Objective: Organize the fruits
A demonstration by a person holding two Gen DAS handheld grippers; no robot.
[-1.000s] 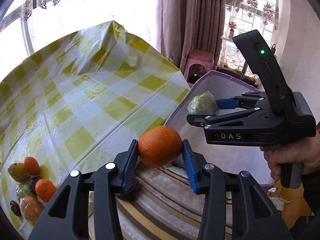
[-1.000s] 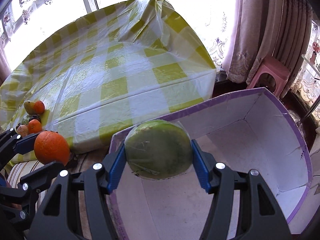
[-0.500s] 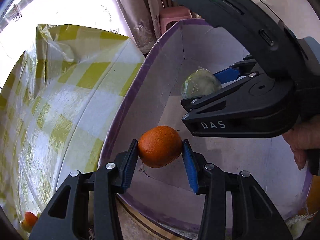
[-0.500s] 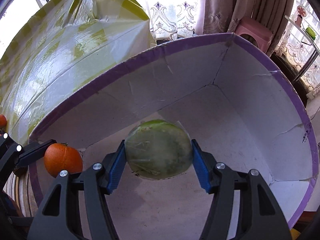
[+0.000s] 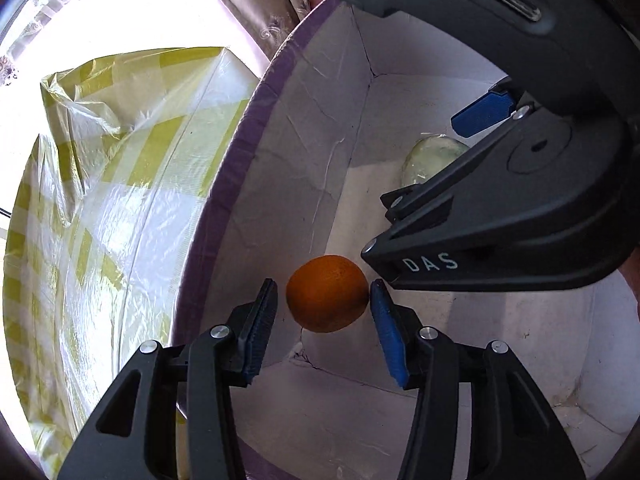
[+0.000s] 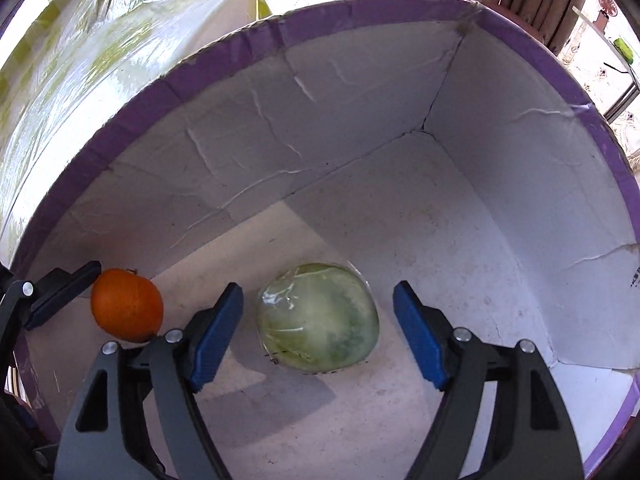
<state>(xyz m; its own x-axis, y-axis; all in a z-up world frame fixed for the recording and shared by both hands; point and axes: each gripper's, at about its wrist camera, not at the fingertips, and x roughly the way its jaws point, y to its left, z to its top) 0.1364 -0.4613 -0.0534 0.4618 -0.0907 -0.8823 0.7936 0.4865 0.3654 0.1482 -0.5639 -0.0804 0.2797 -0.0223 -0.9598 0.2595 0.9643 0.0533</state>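
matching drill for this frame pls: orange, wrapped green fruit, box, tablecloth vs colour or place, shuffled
1. orange
2. wrapped green fruit
3. box
4. tablecloth

A. purple rim, white inside
B. between the open left gripper fingers
C. yellow check, outside the box
D. on the box floor, between the open right gripper fingers

Pairs: 1-B, 2-D, 3-A, 4-C

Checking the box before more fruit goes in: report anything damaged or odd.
The white cardboard box with purple rim has creased, cracked inner walls and a split corner seam. The round orange and plastic-wrapped green fruit look intact.
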